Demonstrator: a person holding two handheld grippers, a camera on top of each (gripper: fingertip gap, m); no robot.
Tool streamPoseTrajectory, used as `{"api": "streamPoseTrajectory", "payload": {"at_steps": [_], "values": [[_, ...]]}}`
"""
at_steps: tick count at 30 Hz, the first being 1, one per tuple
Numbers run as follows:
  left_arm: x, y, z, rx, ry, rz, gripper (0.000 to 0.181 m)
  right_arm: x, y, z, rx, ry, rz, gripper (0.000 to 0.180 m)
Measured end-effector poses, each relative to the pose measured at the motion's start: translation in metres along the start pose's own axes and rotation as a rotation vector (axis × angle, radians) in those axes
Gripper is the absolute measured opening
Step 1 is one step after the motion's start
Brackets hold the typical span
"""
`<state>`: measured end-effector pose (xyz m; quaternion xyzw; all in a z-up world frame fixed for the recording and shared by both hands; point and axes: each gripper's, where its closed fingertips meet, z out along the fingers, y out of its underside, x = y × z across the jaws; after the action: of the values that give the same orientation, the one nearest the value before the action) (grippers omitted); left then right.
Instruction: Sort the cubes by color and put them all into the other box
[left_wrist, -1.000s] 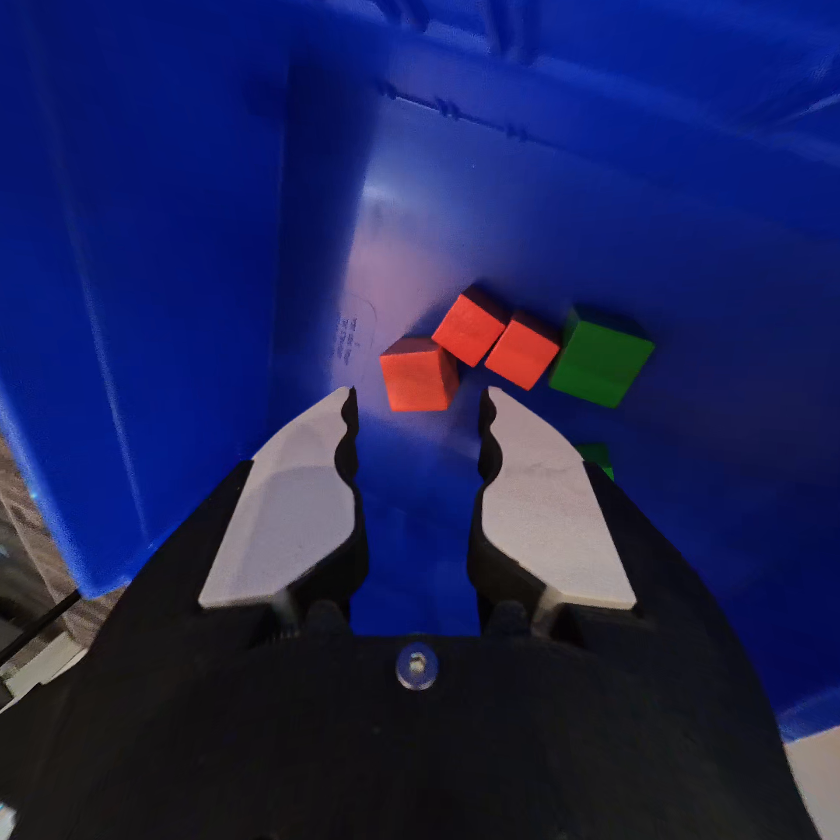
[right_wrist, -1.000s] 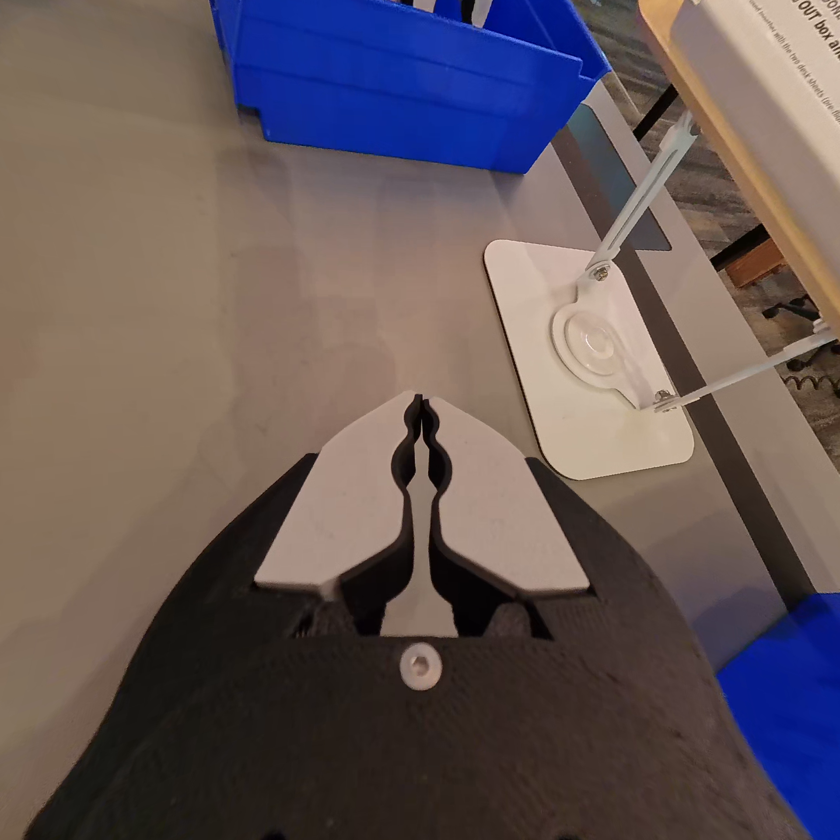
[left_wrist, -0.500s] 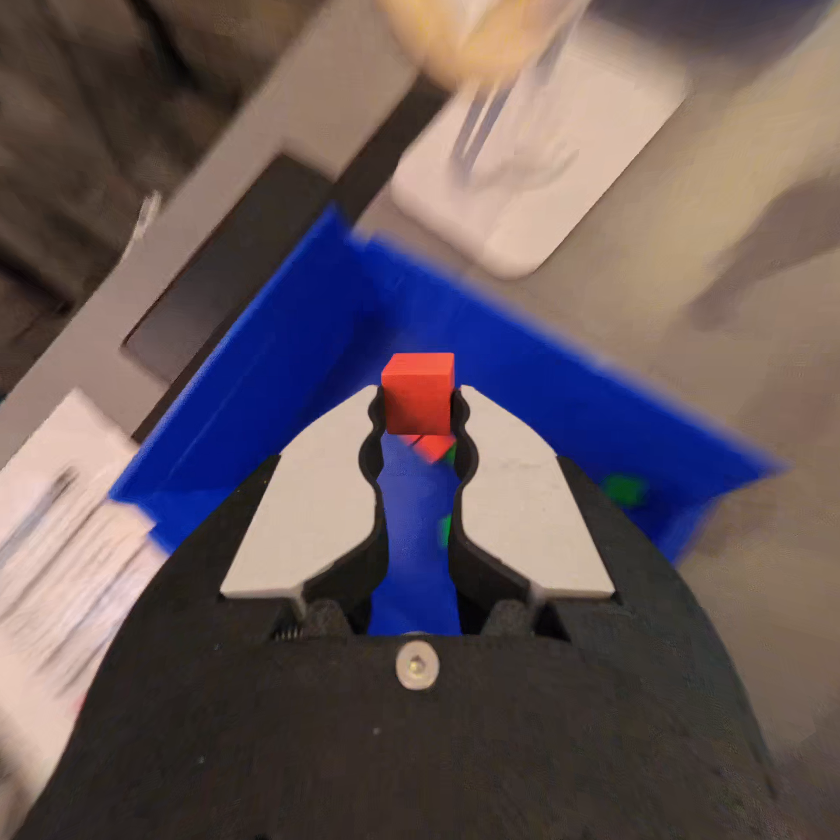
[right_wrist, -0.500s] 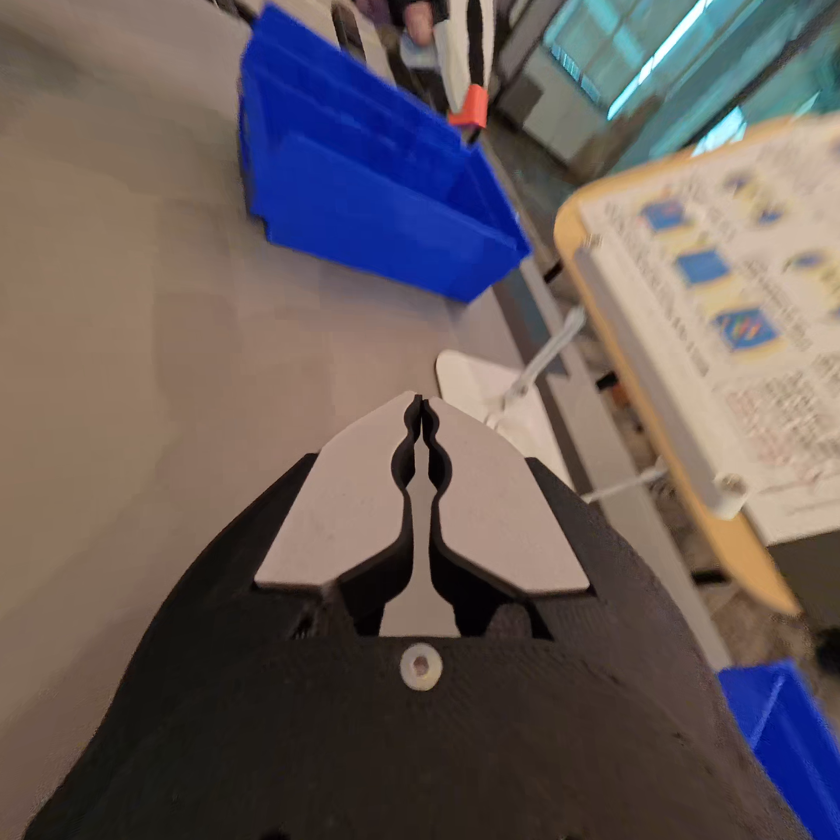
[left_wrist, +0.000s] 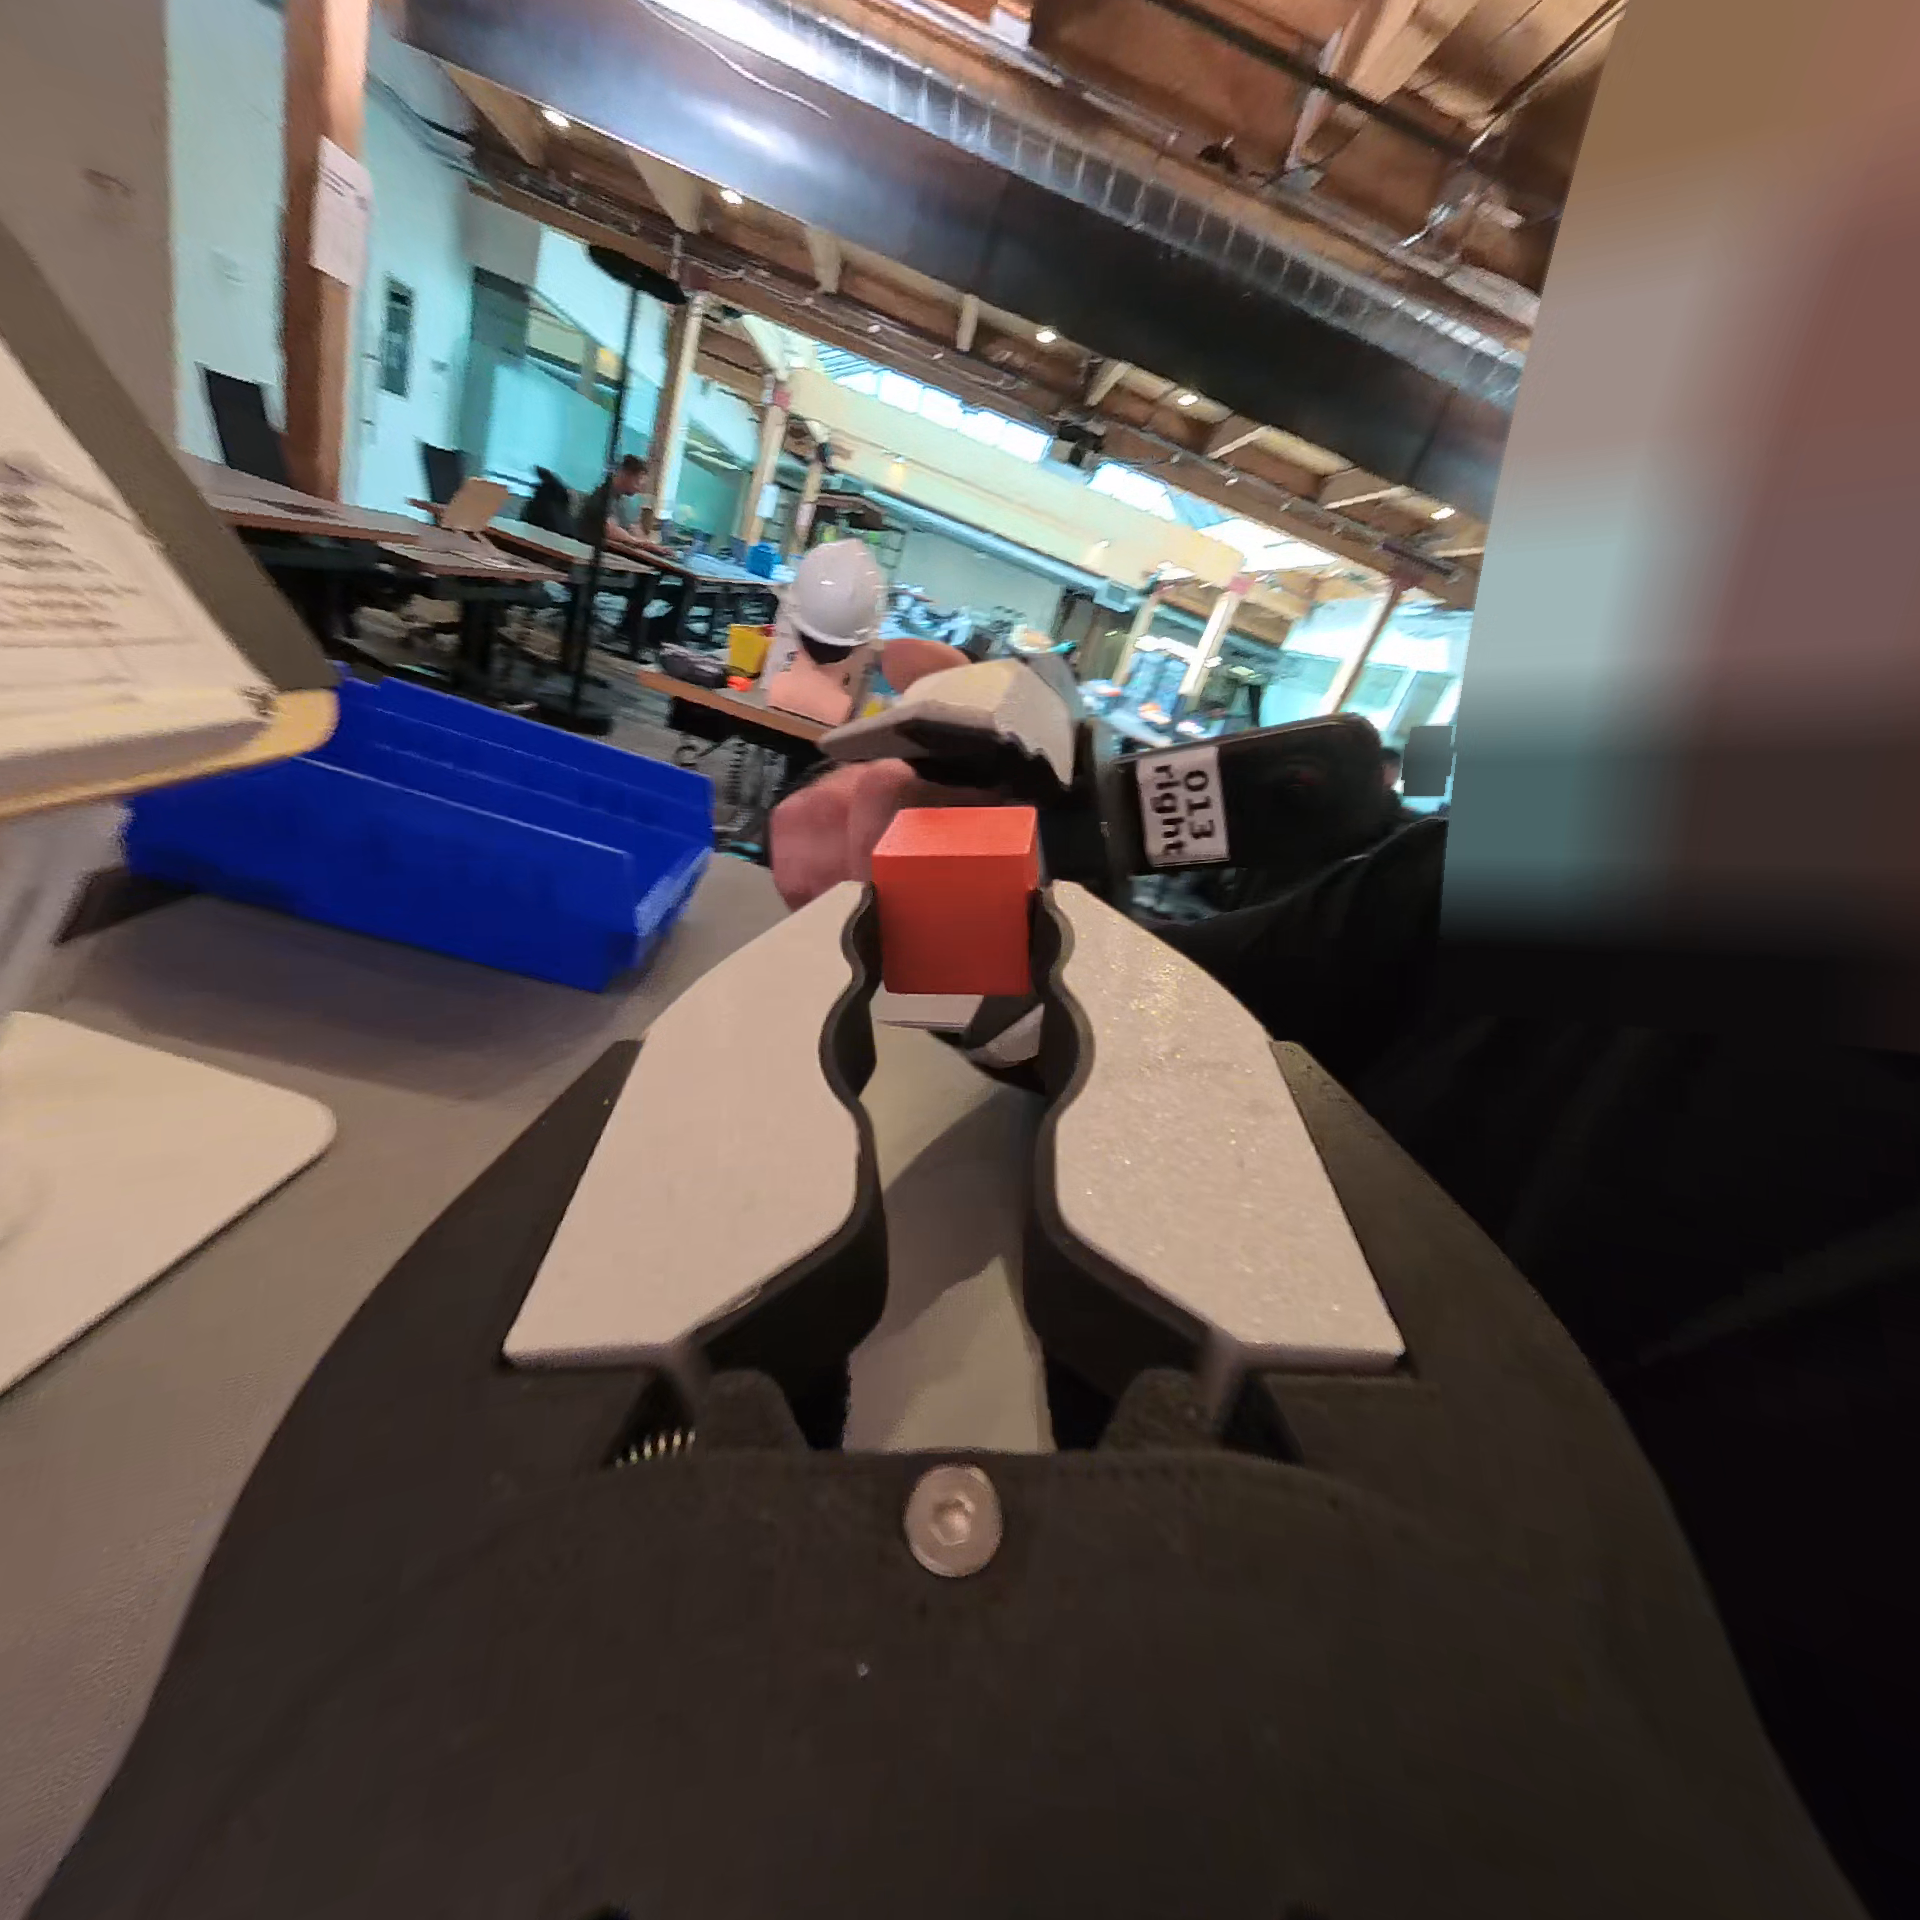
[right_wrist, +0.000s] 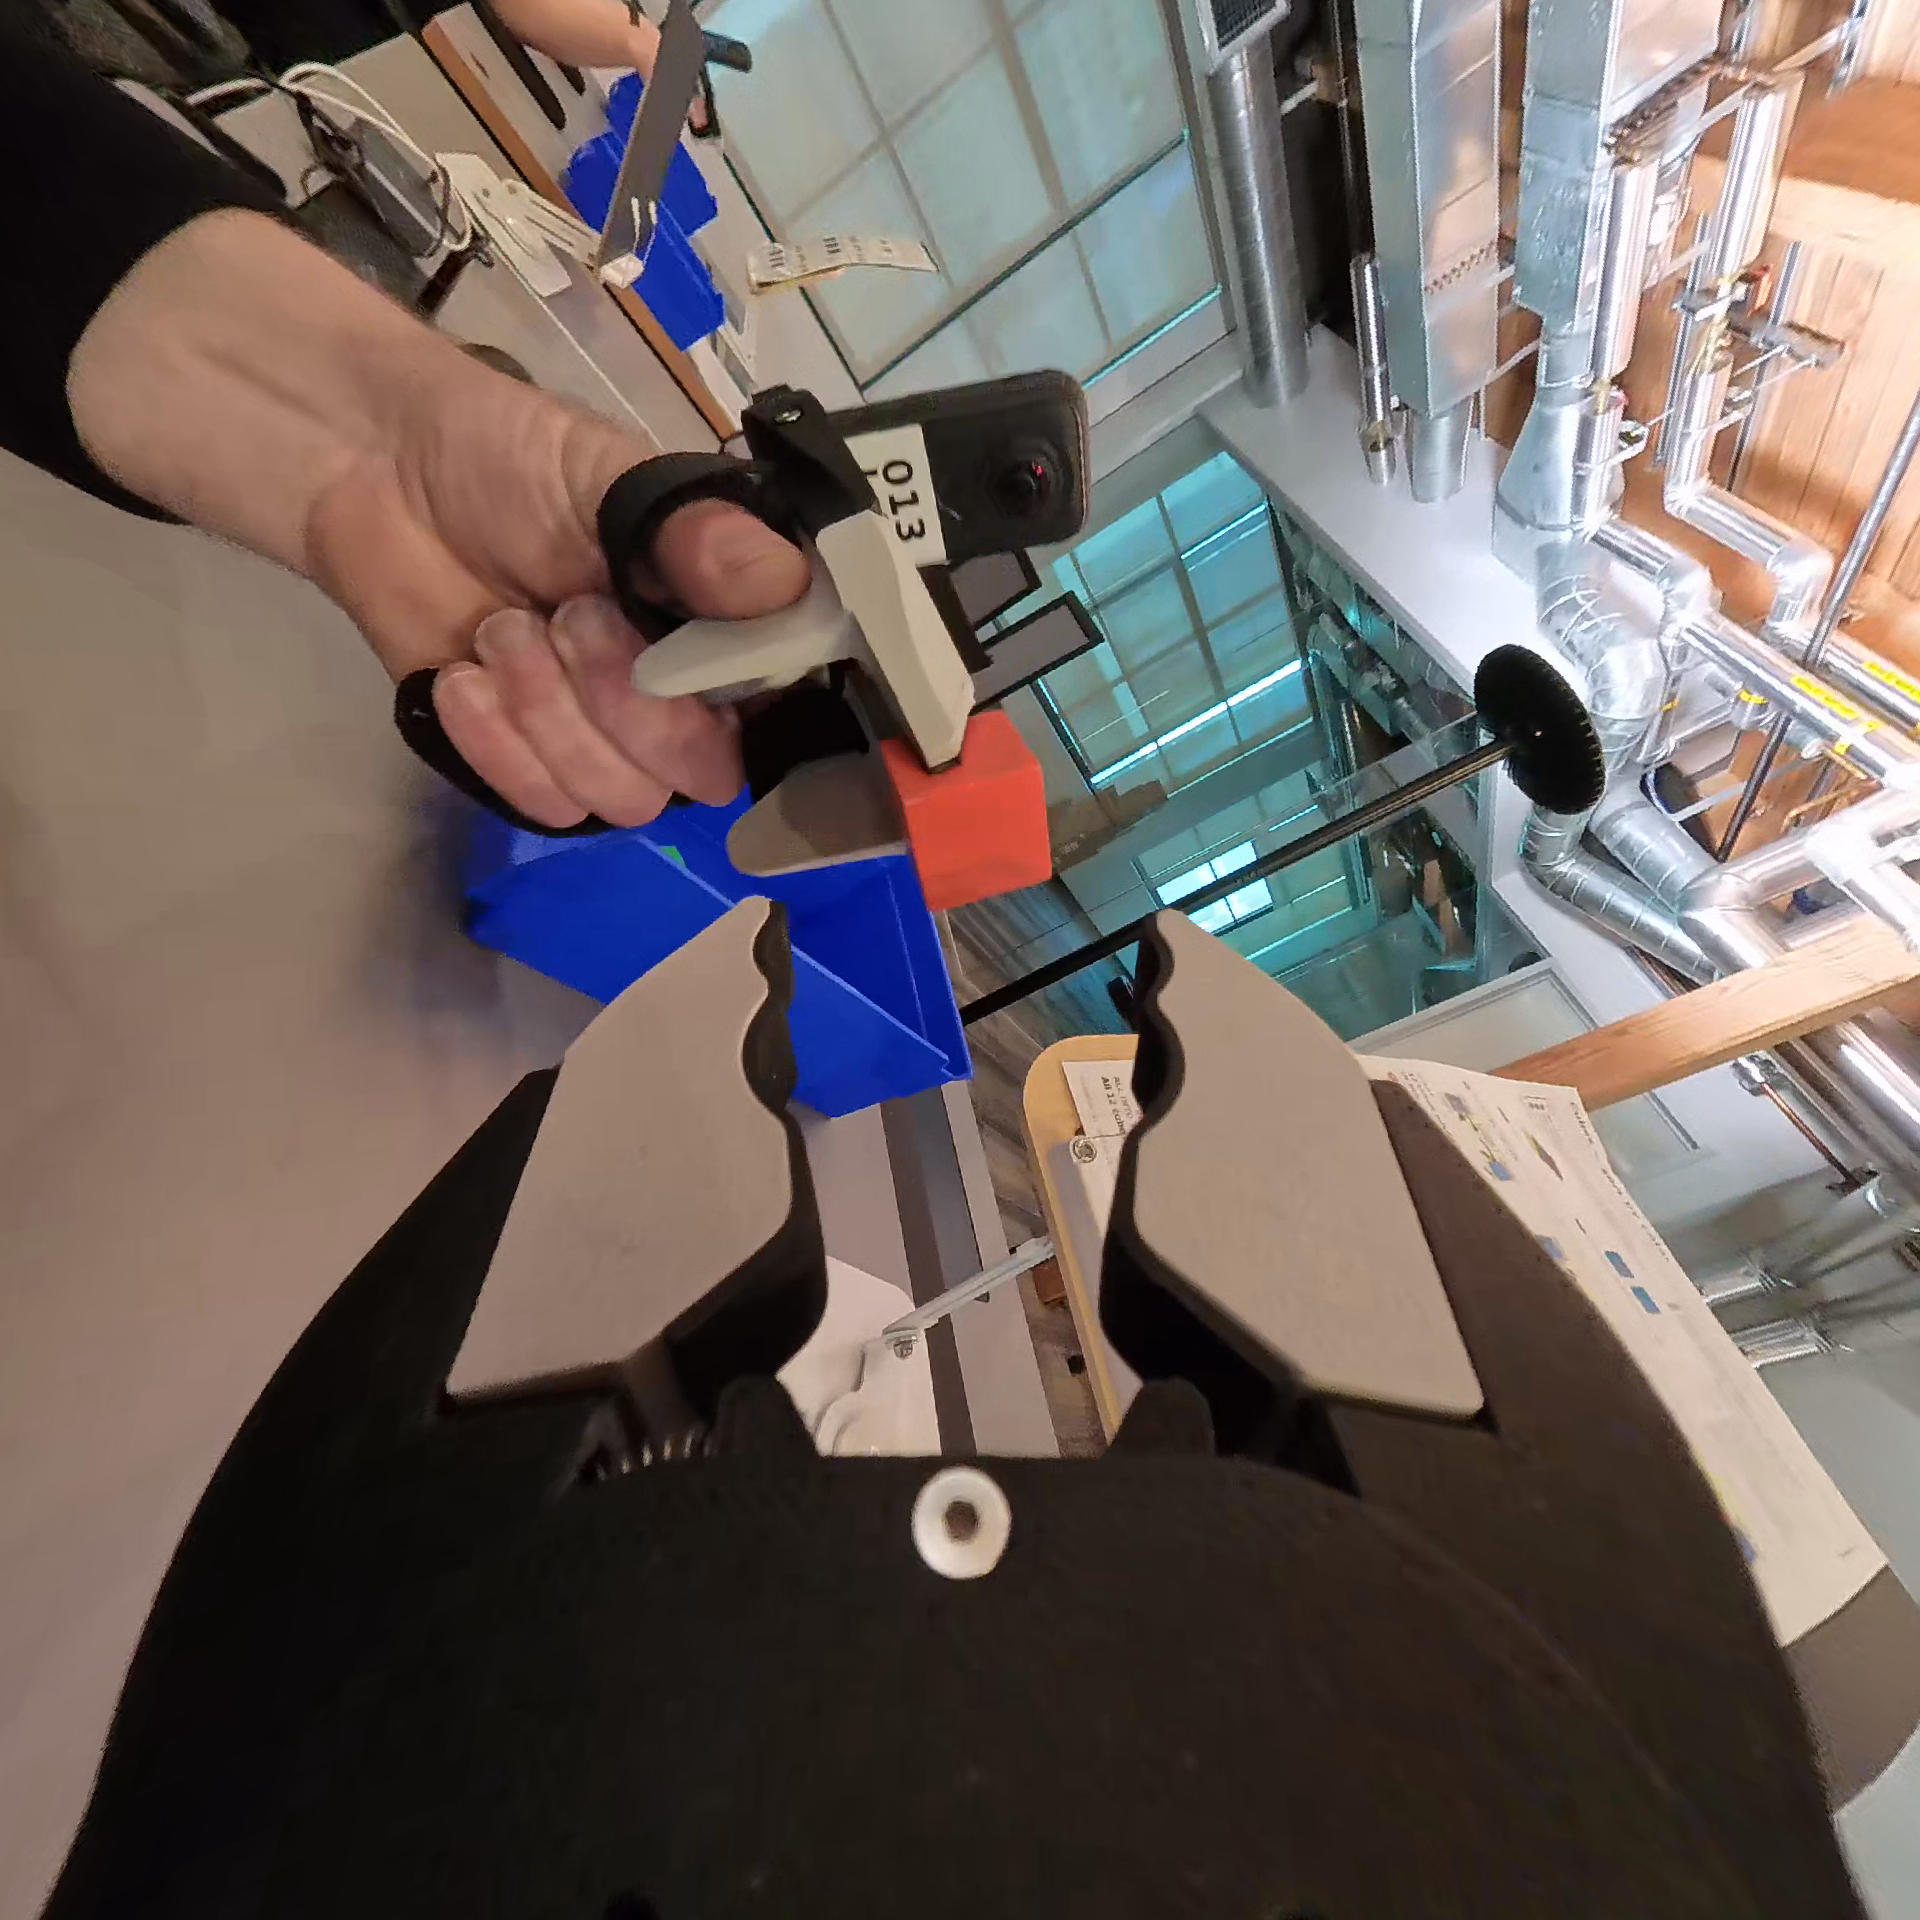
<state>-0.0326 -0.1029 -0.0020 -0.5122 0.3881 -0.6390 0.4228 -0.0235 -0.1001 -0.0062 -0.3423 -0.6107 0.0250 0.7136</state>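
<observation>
Both views are evenly lit by ceiling lamps and daylight from large windows — no harsh glare is seen. Soft shadows are cast on the grey table. Straight lines are bent toward the edges by the wide lens, and the paper sheet at the left edge is smeared

My left gripper is raised off the table, its jaws closed on the two sides of a red cube held at the fingertips. My right gripper faces it from just beside, jaws spread wide and holding nothing. My left hand wraps the left gripper's handle, fingers through black loops.
</observation>
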Motion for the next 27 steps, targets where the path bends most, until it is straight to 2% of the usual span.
{"api": "streamPoseTrajectory", "payload": {"at_steps": [8,11,17,19,20,22,24,27], "values": [[-0.001,0.024,0.024,-0.008,0.098,-0.083,0.027,-0.017,0.004,-0.001,0.024,-0.073,-0.005,0.049],[0.003,0.033,0.031,-0.037,0.150,-0.116,0.027,-0.021,0.006,-0.002,0.028,-0.092,-0.010,0.029],[0.006,0.040,0.038,-0.022,0.226,-0.174,0.028,-0.025,0.008,-0.011,0.014,-0.115,0.020,0.029],[0.002,0.038,0.038,-0.032,0.213,-0.167,0.047,-0.018,0.008,-0.020,0.006,-0.112,0.048,0.029],[-0.002,0.036,0.037,-0.038,0.187,-0.143,0.049,-0.012,0.010,-0.026,-0.006,-0.113,0.061,0.029],[-0.012,0.037,0.034,-0.072,0.100,-0.052,0.032,0.006,0.020,-0.045,-0.054,-0.116,0.070,0.029],[-0.025,0.042,0.029,-0.130,0.003,0.047,0.000,0.033,0.042,-0.071,-0.130,-0.099,0.084,0.029],[-0.036,0.047,0.027,-0.172,-0.059,0.084,0.000,0.076,0.088,-0.116,-0.291,-0.086,0.149,0.029]]}}
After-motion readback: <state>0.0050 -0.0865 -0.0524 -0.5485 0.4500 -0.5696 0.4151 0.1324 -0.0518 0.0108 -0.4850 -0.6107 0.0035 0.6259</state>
